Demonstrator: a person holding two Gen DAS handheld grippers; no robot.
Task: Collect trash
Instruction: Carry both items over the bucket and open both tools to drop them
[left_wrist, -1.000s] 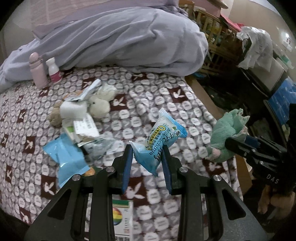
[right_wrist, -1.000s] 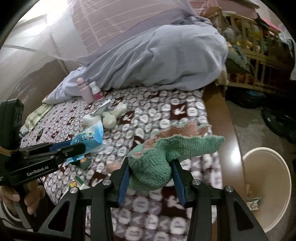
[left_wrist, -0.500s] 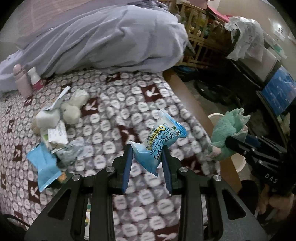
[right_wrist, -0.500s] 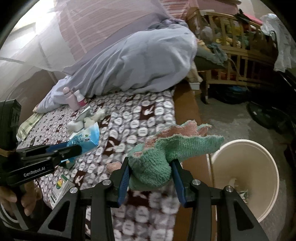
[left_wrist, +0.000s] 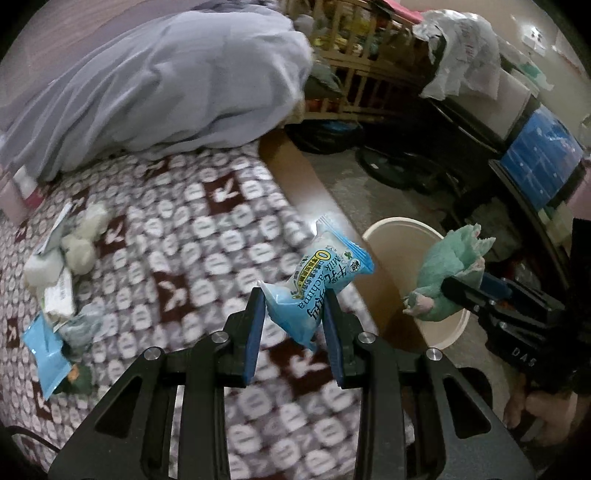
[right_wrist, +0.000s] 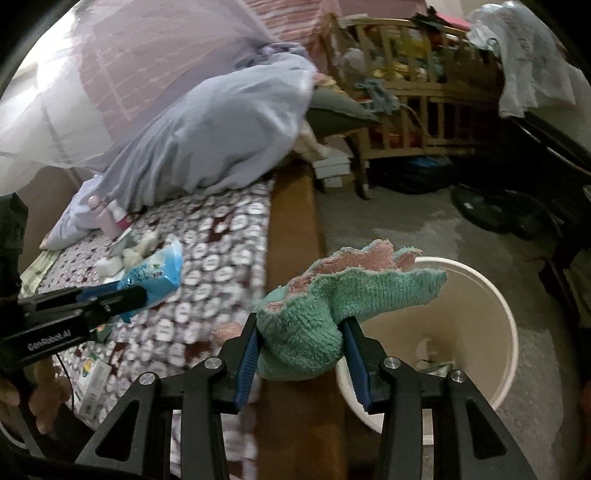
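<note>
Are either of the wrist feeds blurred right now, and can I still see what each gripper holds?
Left wrist view: bedspread smeared by motion, blue snack packet sharp. Right wrist view: blanket and background soft, green cloth crisp, bin clear.

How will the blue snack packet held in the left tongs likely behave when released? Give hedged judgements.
The blue snack packet looks puffy, so probably light and slow to drop. Its glossy film may be slippery. It bends between the left tongs, so likely floppy.

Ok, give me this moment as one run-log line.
left gripper: shut on snack packet | right gripper: shut on green cloth, beside bin rim | bin: on floor by bed | more wrappers on bed
</note>
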